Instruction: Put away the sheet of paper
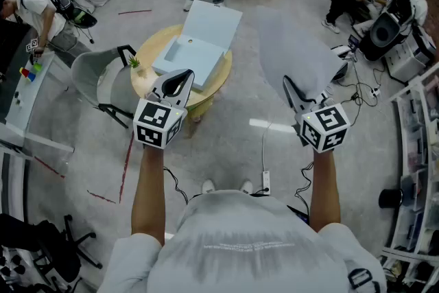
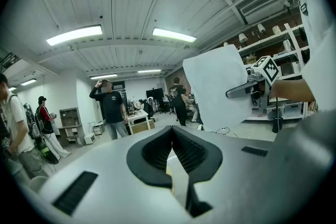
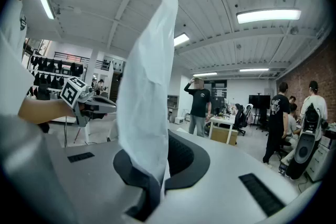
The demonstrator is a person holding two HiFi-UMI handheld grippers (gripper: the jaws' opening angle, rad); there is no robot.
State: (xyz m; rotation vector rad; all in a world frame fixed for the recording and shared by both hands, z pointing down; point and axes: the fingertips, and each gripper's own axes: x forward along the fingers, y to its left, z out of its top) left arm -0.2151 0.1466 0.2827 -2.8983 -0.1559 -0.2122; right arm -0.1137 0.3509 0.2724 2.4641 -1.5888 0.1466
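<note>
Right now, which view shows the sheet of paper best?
The left gripper view: the sheet of paper faces it flat. The right gripper view shows it edge-on, pinched by the right gripper; the head view, faint against the floor.

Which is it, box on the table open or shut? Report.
Open: the box has its lid swung back, inside exposed.

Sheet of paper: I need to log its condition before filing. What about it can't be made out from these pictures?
- Bottom edge of the sheet of paper: right gripper view, clamped between the right hand-held gripper's pads.
- Its faces: right gripper view sees it at a steep slant.
- Print or creases: head view, sheet blurred and pale; left gripper view, too small.
</note>
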